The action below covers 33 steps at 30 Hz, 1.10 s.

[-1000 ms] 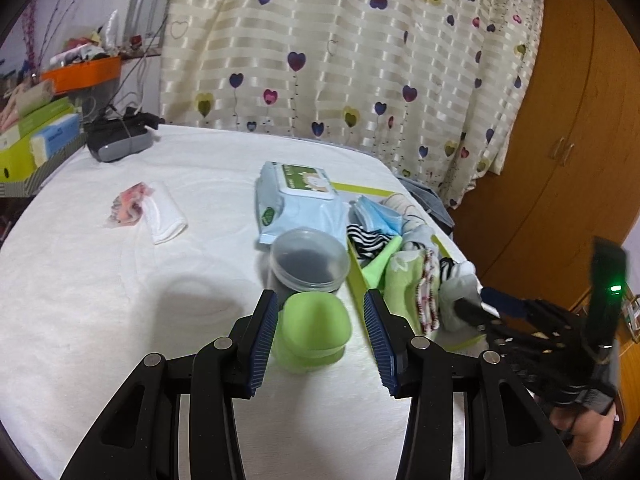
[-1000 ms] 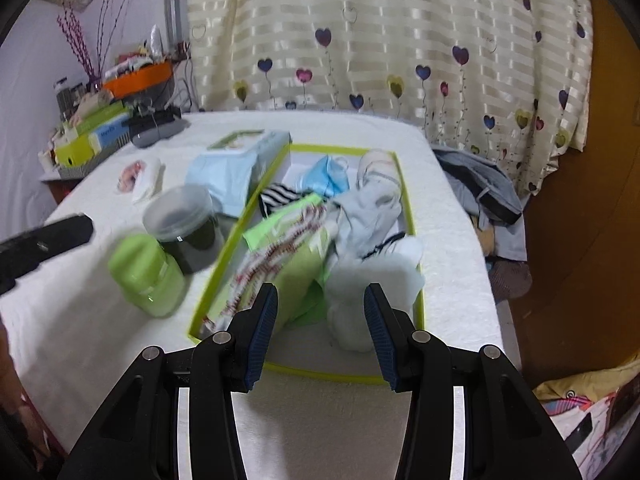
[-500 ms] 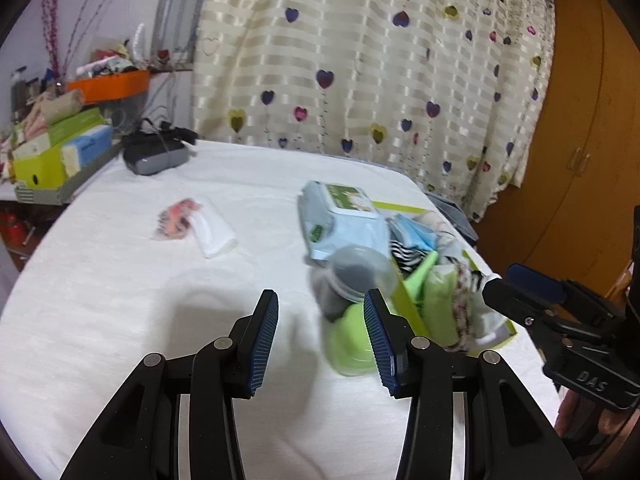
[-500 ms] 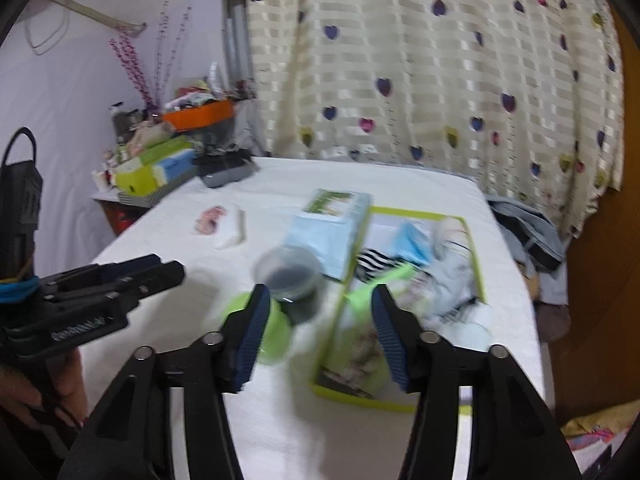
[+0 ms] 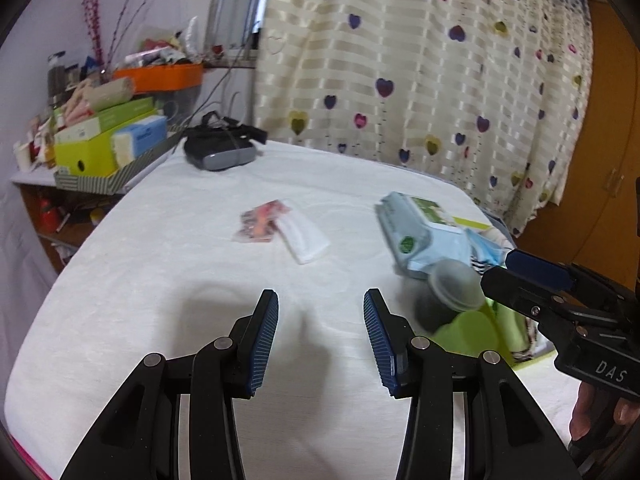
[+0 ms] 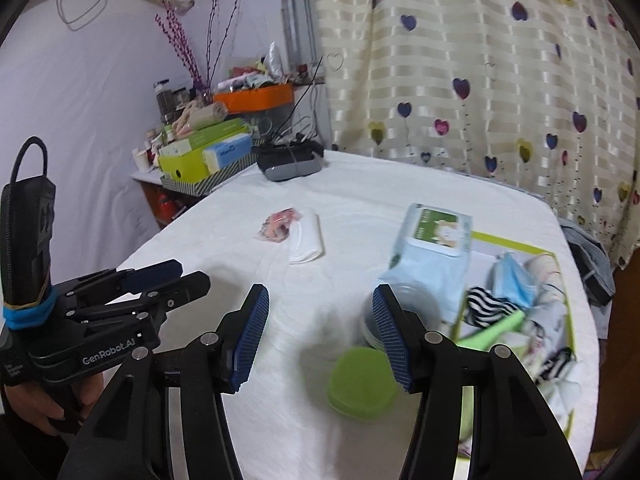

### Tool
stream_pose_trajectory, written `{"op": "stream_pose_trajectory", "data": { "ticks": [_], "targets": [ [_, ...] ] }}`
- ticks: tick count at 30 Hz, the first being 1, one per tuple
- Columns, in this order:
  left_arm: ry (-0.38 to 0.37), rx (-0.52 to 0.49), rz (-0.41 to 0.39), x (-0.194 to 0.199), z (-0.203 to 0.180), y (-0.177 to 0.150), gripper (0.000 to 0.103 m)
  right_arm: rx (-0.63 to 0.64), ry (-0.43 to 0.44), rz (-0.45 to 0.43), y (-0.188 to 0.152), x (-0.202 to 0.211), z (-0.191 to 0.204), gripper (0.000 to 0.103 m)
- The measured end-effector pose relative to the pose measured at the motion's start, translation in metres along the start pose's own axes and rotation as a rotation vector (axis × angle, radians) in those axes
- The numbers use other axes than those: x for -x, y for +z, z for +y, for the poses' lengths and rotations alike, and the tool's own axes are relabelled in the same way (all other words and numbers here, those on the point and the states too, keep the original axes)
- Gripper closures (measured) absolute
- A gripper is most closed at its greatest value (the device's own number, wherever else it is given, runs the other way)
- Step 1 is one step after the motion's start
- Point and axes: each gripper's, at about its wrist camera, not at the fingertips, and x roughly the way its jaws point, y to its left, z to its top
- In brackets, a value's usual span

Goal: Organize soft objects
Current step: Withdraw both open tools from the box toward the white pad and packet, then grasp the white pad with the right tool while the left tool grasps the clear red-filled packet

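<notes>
A white folded cloth [image 5: 306, 238] and a pink packet [image 5: 262, 222] lie mid-table, ahead of my left gripper [image 5: 320, 312]. That gripper is open, with only tablecloth between its fingers. My right gripper [image 6: 320, 312] is also open and holds nothing. It hovers over the table with a green container [image 6: 362, 380] just below its right finger. To the right, a green-rimmed tray [image 6: 520, 246] holds a blue mask [image 6: 514, 280], a striped sock [image 6: 486, 306] and other soft pieces. Each gripper shows in the other's view: the right gripper [image 5: 532, 276] and the left gripper [image 6: 168, 280].
A wipes pack [image 6: 432, 248] and a grey-lidded tub [image 5: 456, 286] stand beside the tray. A dark headset [image 5: 220, 148] sits at the table's far edge. A shelf with boxes [image 5: 104, 136] stands at the left, a curtain behind and a wooden cupboard at the right.
Both grippers swung left, away from the tray and the green container, which now sit at the right of each view. The right gripper's jaws stand a little wider.
</notes>
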Motion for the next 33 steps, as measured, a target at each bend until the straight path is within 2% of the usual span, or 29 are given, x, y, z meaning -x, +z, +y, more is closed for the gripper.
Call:
{"op": "stream_pose_trajectory", "data": {
  "ticks": [10,17,27,33],
  "targets": [
    [0.045,0.055,-0.006,-0.009,0.05,0.01,0.059,0.019,0.042,0.088,0.033,-0.06,0.021,0.048],
    [0.053,0.045,-0.011,-0.014,0.069,0.023,0.06,0.061,0.051,0.183,0.057,-0.115,0.038,0.048],
    [0.063,0.024,0.024,-0.036,0.089,0.035,0.06,0.076,0.01,0.347,0.068,-0.2,0.044,0.048],
    [0.055,0.015,0.043,-0.048,0.096,0.042,0.06,0.055,-0.058,0.44,0.064,-0.239,0.035,0.048]
  ]
}}
